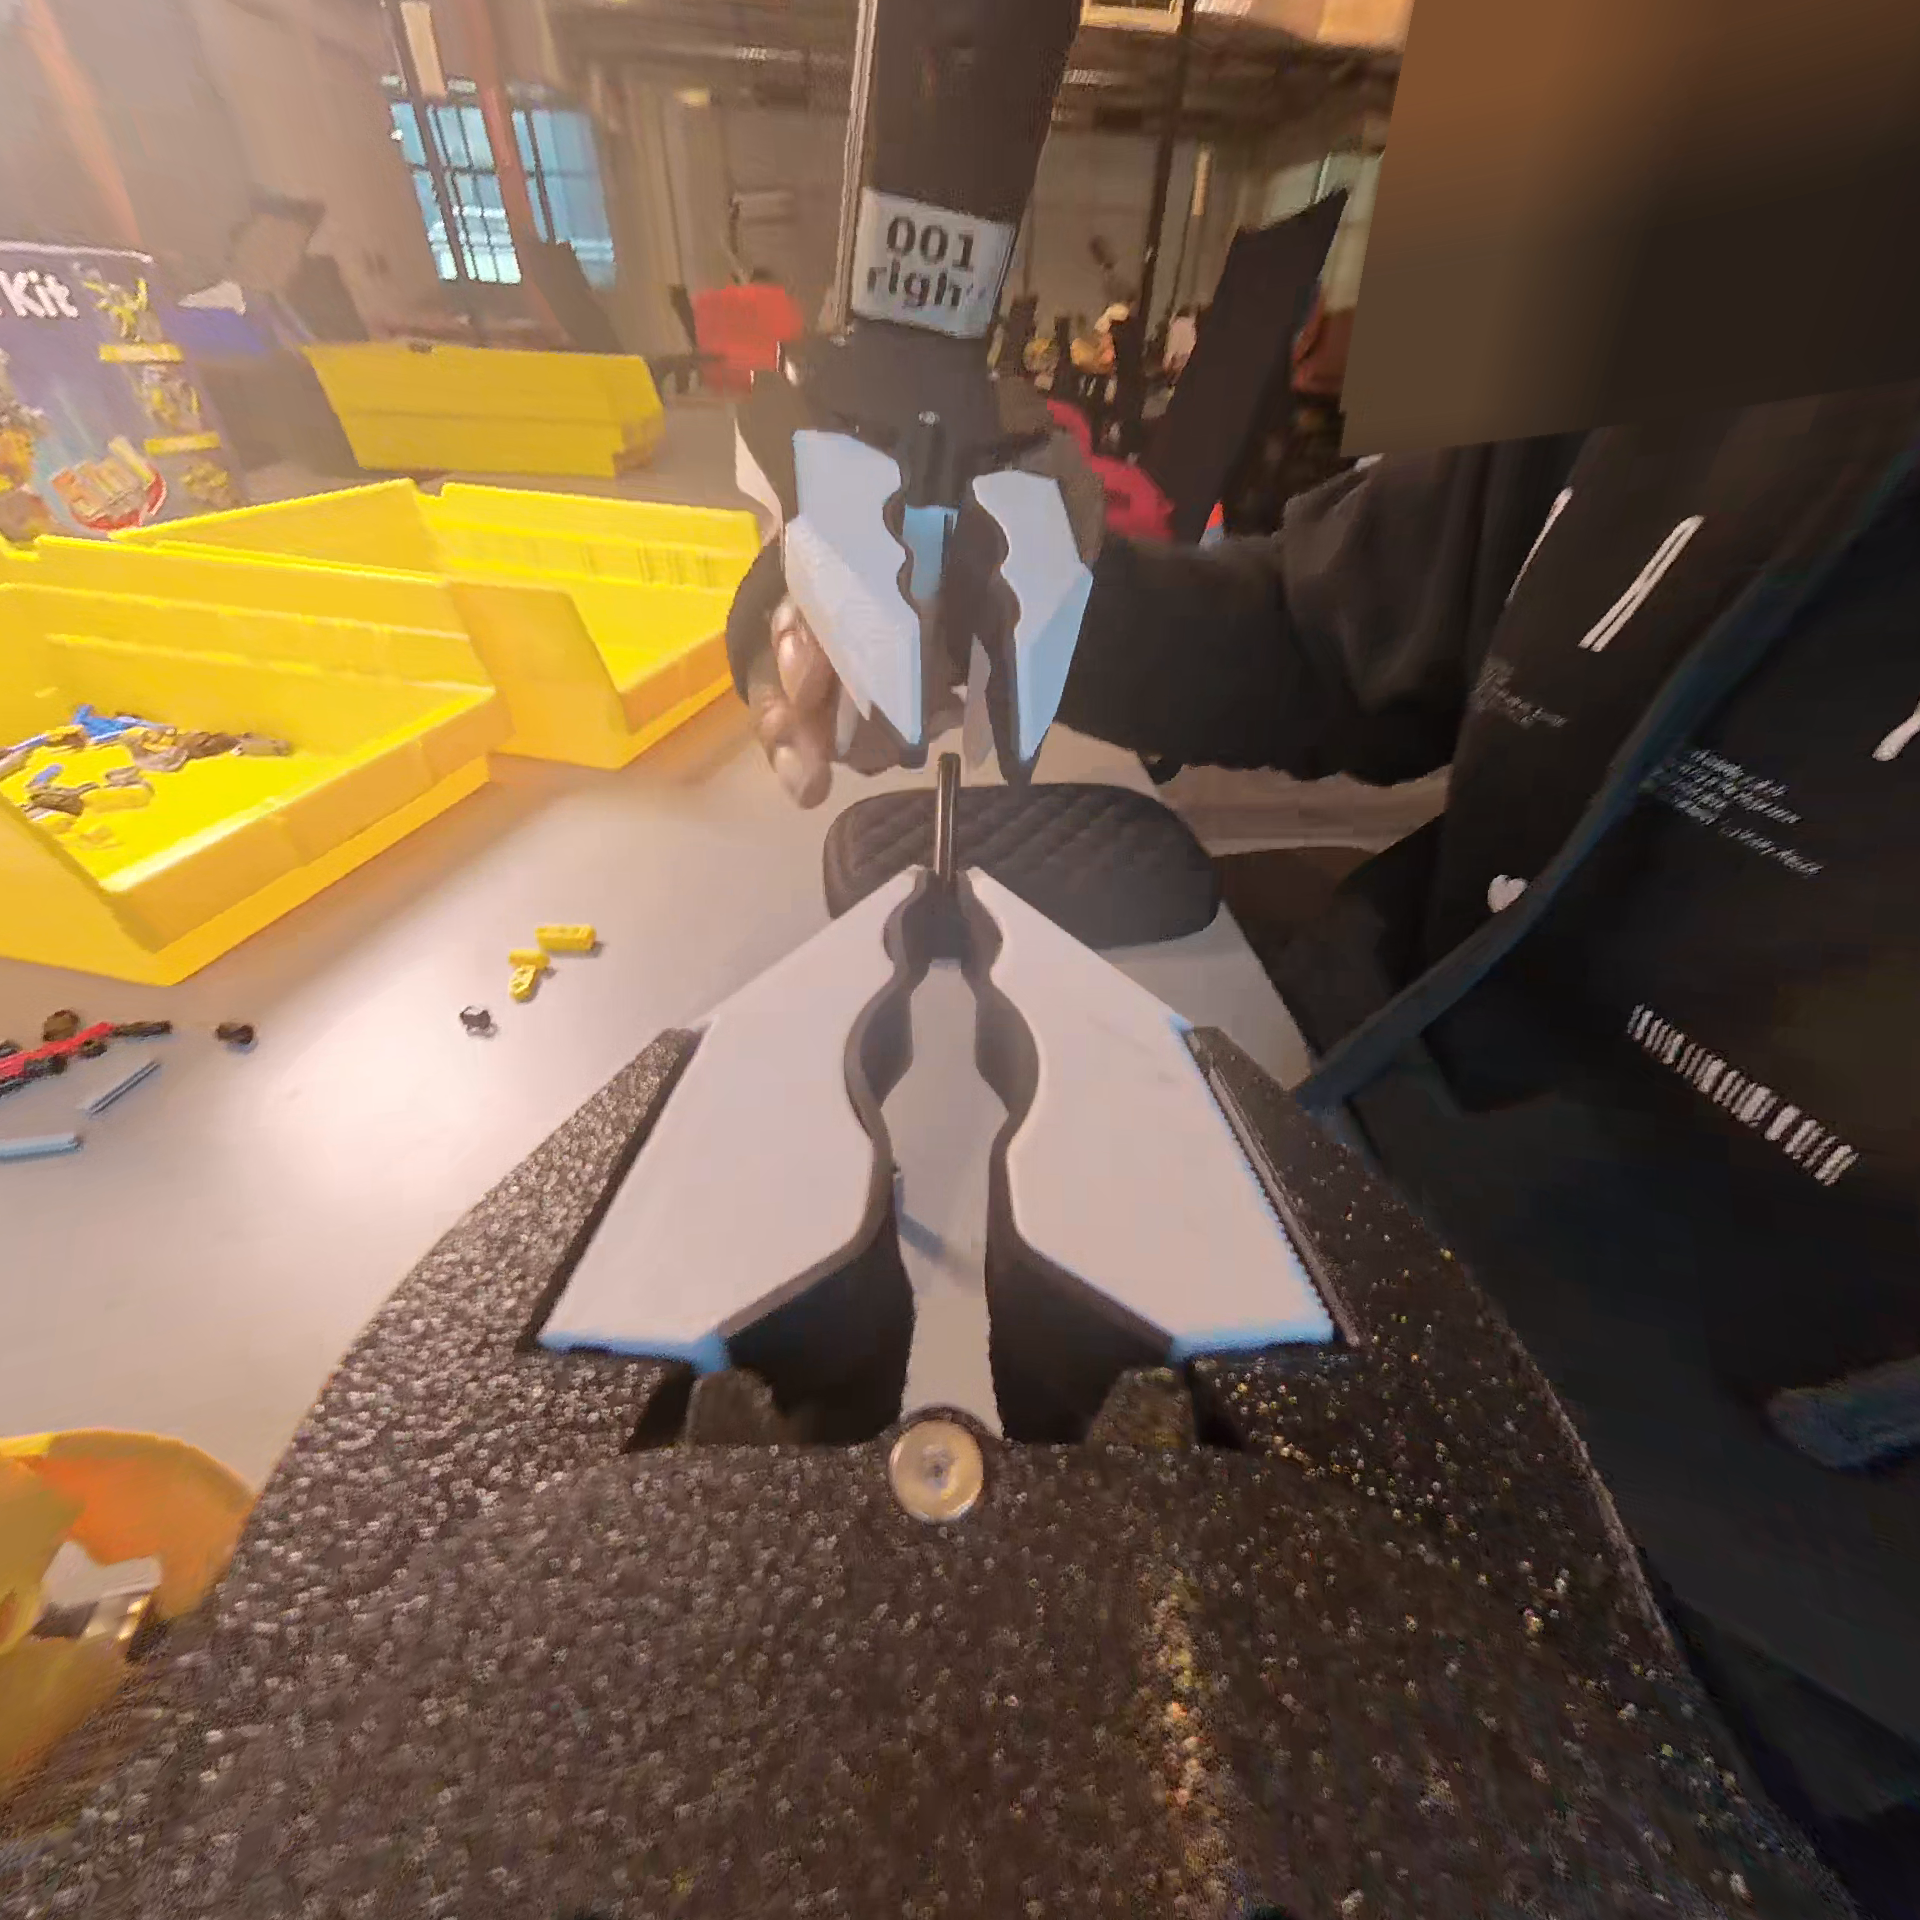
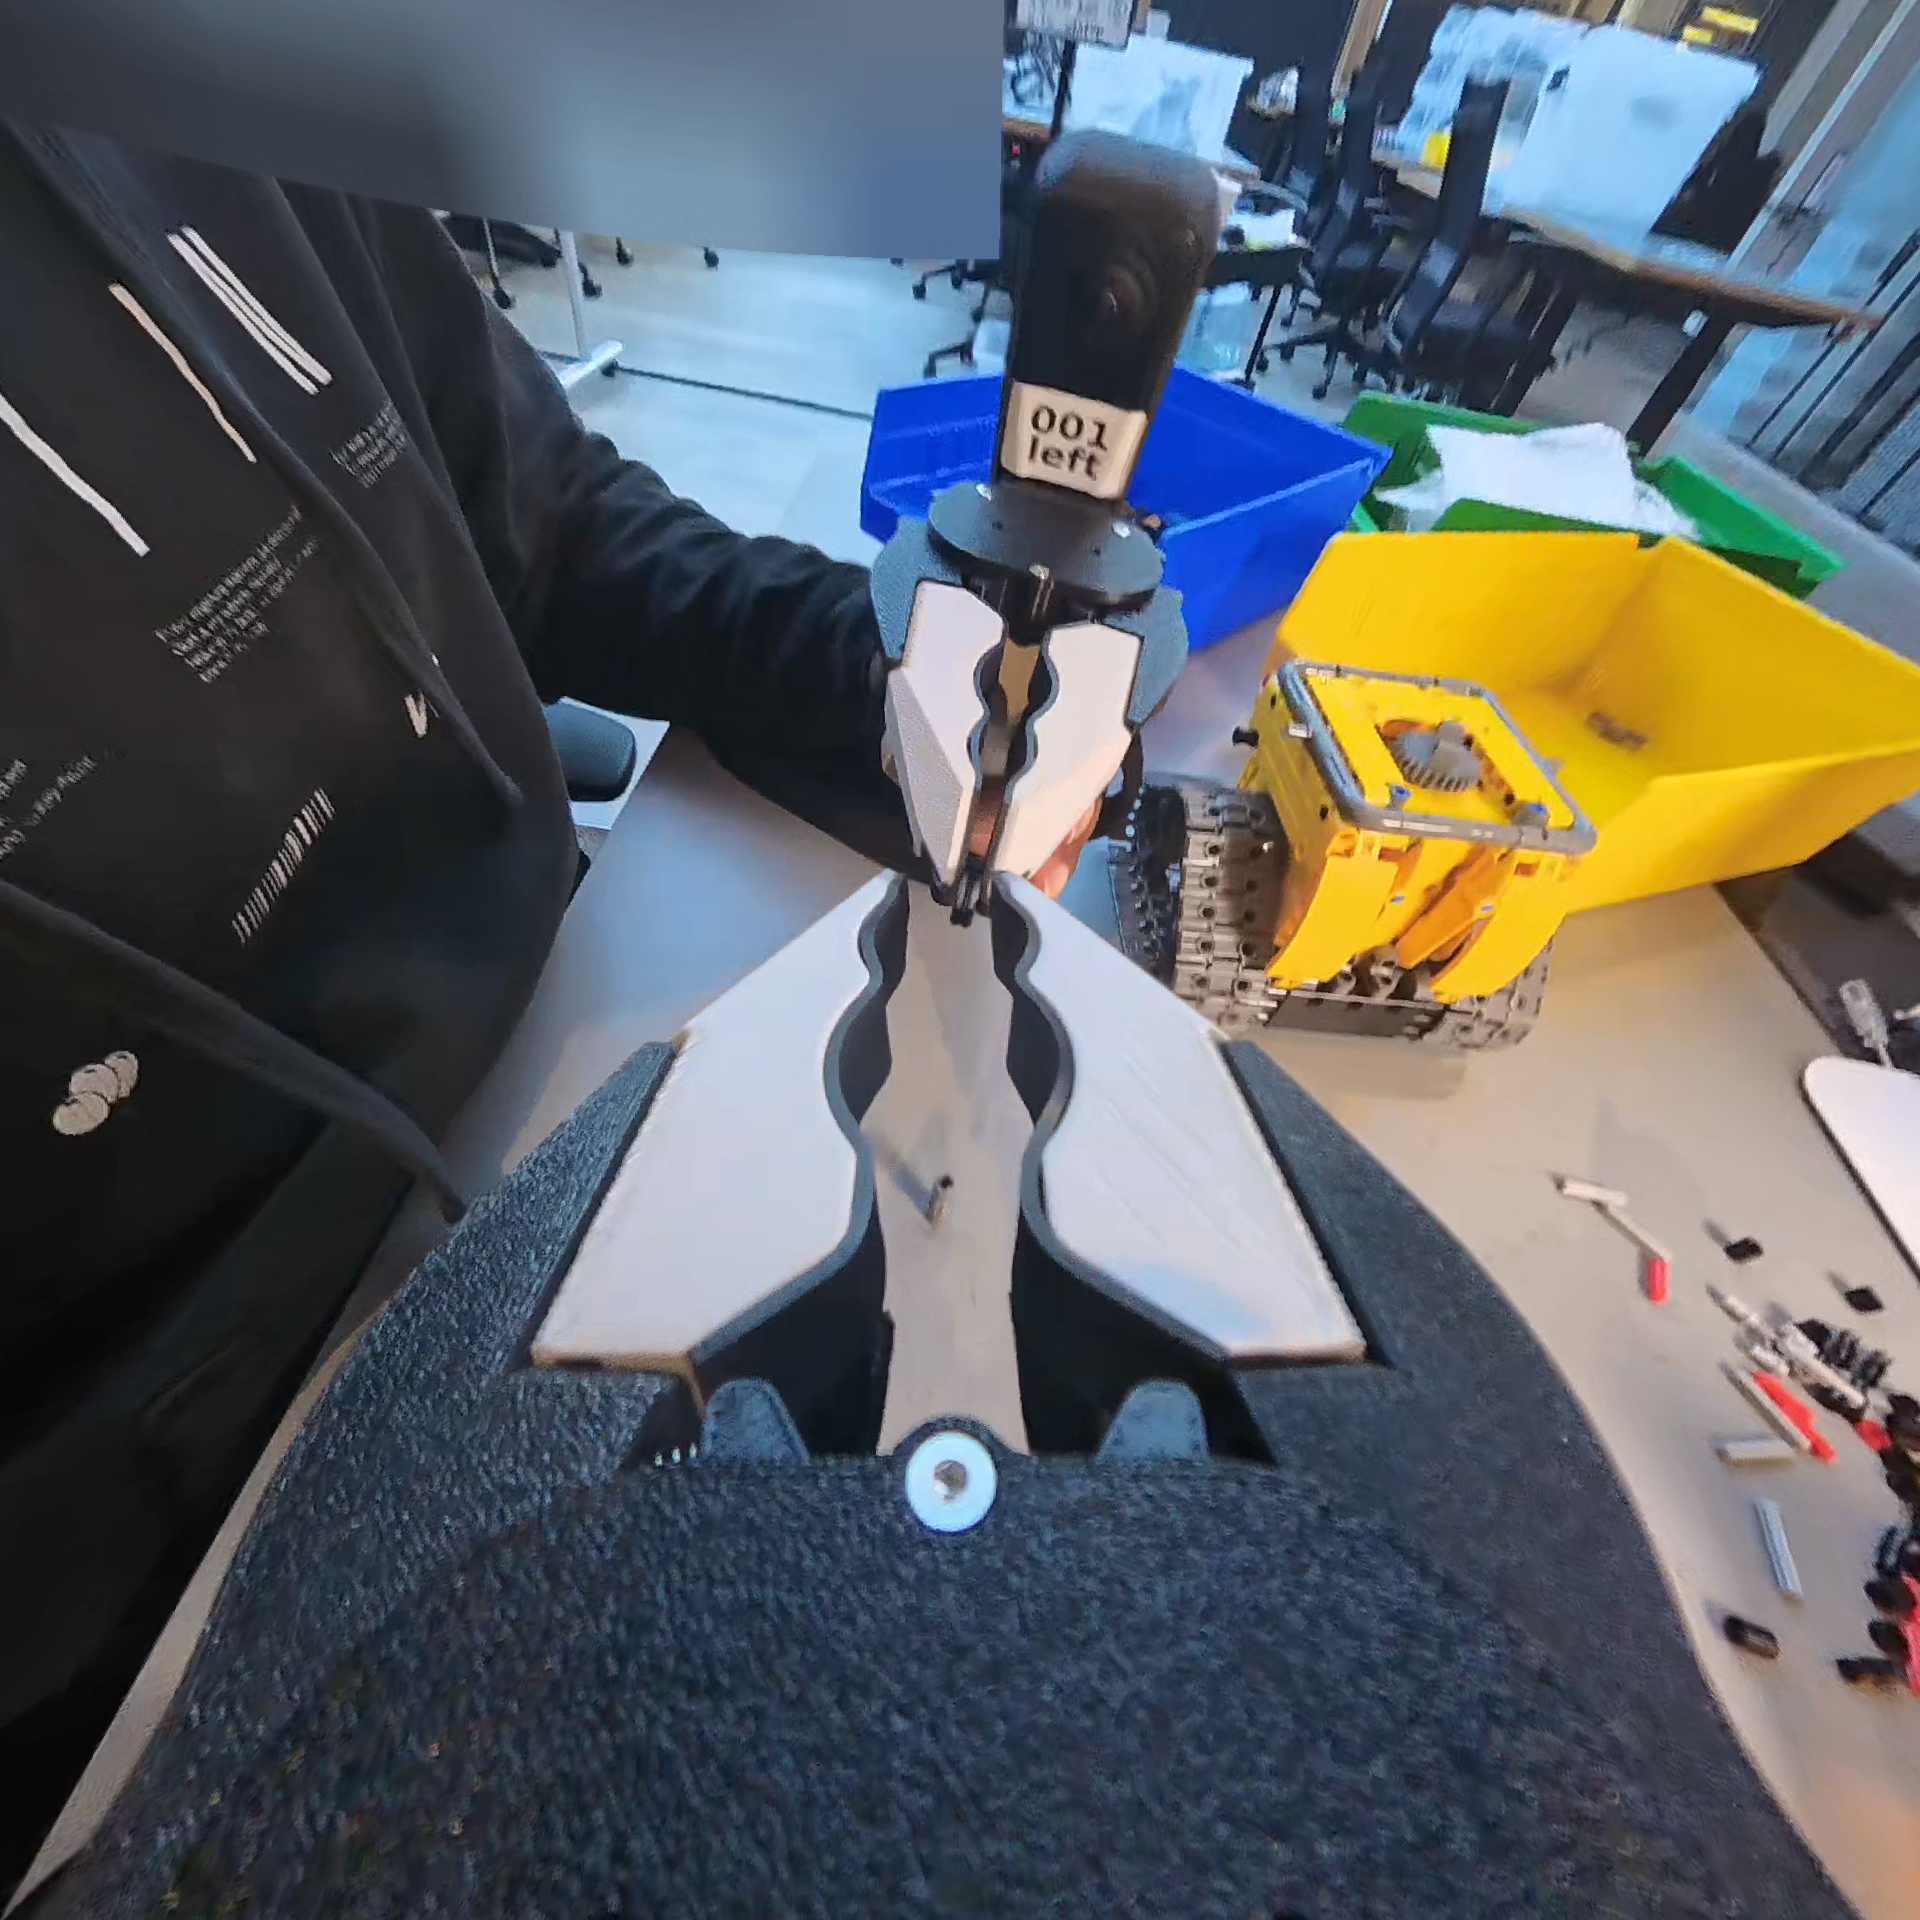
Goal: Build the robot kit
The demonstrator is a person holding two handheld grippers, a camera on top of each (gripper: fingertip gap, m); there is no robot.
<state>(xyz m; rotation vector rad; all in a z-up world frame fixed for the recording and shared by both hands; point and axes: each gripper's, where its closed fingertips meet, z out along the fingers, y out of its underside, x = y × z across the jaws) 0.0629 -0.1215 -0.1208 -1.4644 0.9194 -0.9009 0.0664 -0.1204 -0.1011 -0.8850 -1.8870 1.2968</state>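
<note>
We have both tools held up over the grey table (image 2: pixel 1403 1143), tip to tip, with a person in a black hoodie (image 2: pixel 260 623) behind them.

Our left tool (image 1: pixel 943 902) is closed down on a thin black pin (image 1: pixel 947 821), which sticks out past the tips toward the other tool. Our right tool (image 2: pixel 951 902) has its fingers parted a little, tips only narrowly apart, nothing pinched between them. In the right wrist view the pin's end (image 2: pixel 966 904) sits right at that narrow gap; whether it touches either finger, we cannot tell. In the left wrist view the right tool (image 1: pixel 961 743) hangs just beyond the pin's far end, a small gap showing between them.

To the right of the meeting point in the right wrist view stands a yellow tracked brick vehicle (image 2: pixel 1382 862) on the table, with a grey gear on top. Just behind it lies a yellow bin (image 2: pixel 1662 665), and farther back a blue bin (image 2: pixel 1268 488) and a green bin (image 2: pixel 1714 509). Small black, red and grey loose parts (image 2: pixel 1787 1351) are scattered at the near right.

In the left wrist view, more yellow trays (image 1: pixel 312 665) sit at the left, 1 holding small pieces, with a few yellow bits (image 1: pixel 551 956) loose on the table nearby.
</note>
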